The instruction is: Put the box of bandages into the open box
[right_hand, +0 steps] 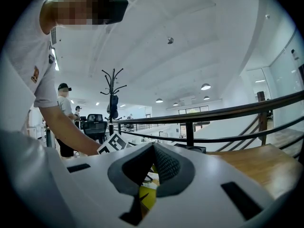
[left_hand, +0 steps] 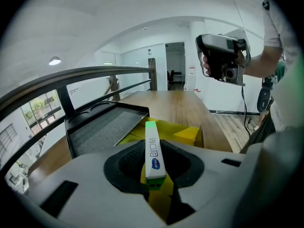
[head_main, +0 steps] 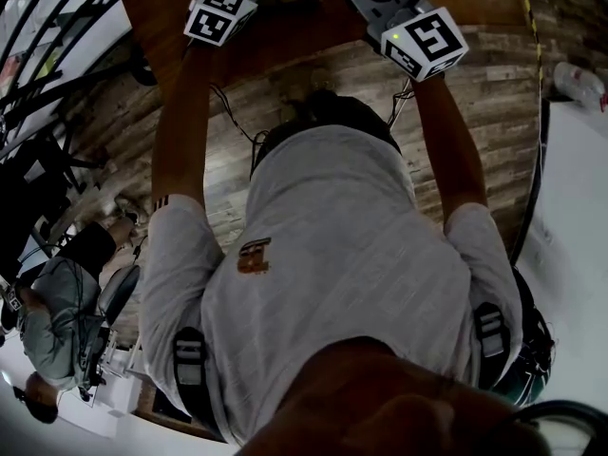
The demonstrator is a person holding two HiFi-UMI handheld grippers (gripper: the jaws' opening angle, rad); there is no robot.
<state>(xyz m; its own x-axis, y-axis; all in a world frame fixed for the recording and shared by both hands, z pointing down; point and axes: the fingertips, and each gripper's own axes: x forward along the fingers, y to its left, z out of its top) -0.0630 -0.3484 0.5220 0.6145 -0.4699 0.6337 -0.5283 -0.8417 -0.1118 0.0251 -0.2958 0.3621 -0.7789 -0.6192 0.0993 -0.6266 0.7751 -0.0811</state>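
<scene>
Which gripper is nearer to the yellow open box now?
Left. The left gripper, holding the bandage box, hangs close over the yellow box; the right gripper is held higher, farther off to the side.

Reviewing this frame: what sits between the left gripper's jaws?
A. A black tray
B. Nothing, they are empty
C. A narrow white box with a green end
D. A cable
C: the left gripper view shows the left gripper clamped on a narrow white box with a green end, and the yellow box shows behind it.
</scene>
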